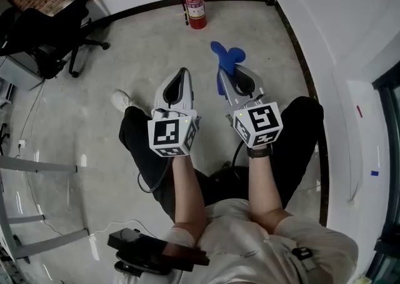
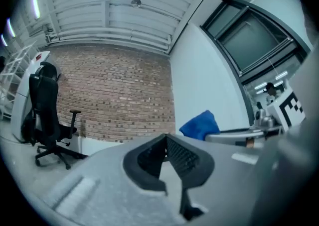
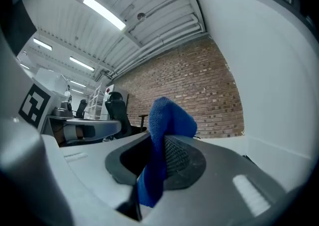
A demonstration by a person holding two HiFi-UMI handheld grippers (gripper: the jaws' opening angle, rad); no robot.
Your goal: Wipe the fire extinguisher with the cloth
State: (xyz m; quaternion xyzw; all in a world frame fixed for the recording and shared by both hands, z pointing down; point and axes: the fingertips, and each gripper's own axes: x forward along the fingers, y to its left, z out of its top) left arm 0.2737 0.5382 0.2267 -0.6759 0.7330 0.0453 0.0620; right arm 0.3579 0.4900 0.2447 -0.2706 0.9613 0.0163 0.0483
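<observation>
A red fire extinguisher [image 1: 195, 2] stands upright on the floor against the far wall, well ahead of both grippers. My right gripper [image 1: 229, 76] is shut on a blue cloth [image 1: 226, 59], which sticks out past its tip. In the right gripper view the cloth [image 3: 162, 135] is pinched between the jaws and hangs down in front. My left gripper [image 1: 177, 82] is held level beside the right one, shut with nothing in it. The left gripper view shows the cloth [image 2: 200, 124] off to the right. The extinguisher is outside both gripper views.
A black office chair [image 1: 57, 26] stands at the far left by the brick wall [image 2: 112, 95]. A black skirting [image 1: 300, 51] runs along the white walls. The person's shoe [image 1: 122, 99] and dark trousers lie under the grippers. Grey concrete floor [image 1: 144, 45] stretches toward the extinguisher.
</observation>
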